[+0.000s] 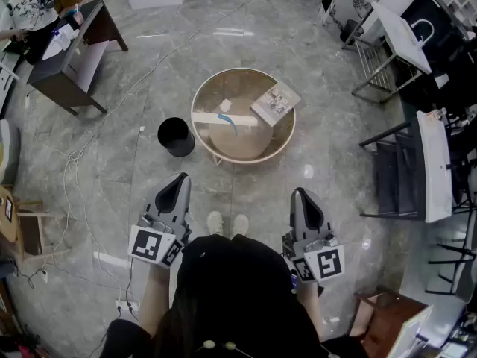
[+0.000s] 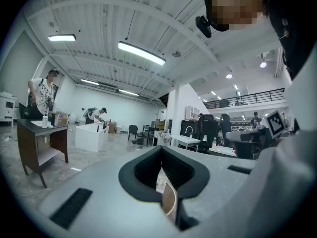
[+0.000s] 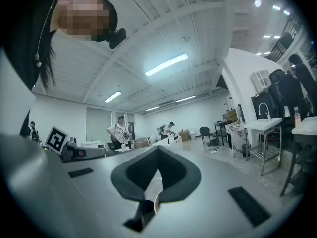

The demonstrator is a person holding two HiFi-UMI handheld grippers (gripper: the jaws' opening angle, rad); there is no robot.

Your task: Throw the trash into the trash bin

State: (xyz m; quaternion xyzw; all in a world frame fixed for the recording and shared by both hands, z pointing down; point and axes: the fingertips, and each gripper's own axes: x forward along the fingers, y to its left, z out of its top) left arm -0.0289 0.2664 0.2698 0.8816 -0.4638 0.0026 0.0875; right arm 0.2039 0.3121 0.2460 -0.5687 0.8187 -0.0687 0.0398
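Head view: the person stands on a grey marble floor, both grippers held level out front. The left gripper [image 1: 181, 180] and the right gripper [image 1: 299, 194] are well short of the round wooden table [image 1: 285, 142]. On the table lie a printed booklet [image 1: 275, 101], a pale strip [image 1: 212, 117] and a small white scrap [image 1: 225, 106] — probably the trash, though it is too small to be sure. The black trash bin [image 1: 176, 136] stands on the floor just beside the table's left edge (the left gripper's side).

Left gripper view: the jaws meet at their tips with nothing between them; a sliver of the table's rim shows through the gap lower down.

Right gripper view: much the same — jaws pressed together, holding nothing.
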